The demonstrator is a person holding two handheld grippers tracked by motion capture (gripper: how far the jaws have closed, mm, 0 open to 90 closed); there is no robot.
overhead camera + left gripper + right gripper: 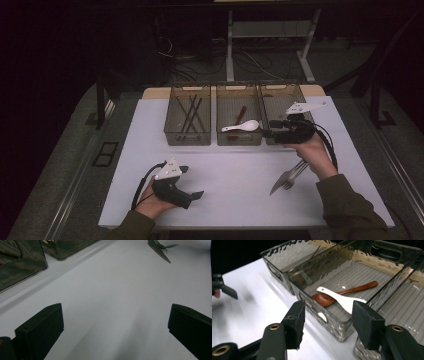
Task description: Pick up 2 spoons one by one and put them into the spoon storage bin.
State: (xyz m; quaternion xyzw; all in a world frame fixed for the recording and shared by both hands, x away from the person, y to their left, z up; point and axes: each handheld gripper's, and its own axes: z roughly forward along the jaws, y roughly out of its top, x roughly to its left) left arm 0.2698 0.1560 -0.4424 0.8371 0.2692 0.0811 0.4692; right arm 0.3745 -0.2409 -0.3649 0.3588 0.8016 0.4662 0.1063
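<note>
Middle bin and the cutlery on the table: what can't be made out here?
- White spoon: lies across the brown wooden spoon in the middle bin; the right hand-held gripper jaw hides the white spoon's end.
- Knife and fork: handles hidden behind the right hand, high view; cut by the top edge in the left gripper view.
- Left bin: dark sticks, too dim to identify.

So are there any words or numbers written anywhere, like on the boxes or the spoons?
None can be read.
The three clear bins carry no label, only a ribbed and rippled pattern.
The white spoon and the wooden spoon are plain.
The knife and fork on the white table are too small to show any stamp.
The grey plate on the left gripper is blank.
</note>
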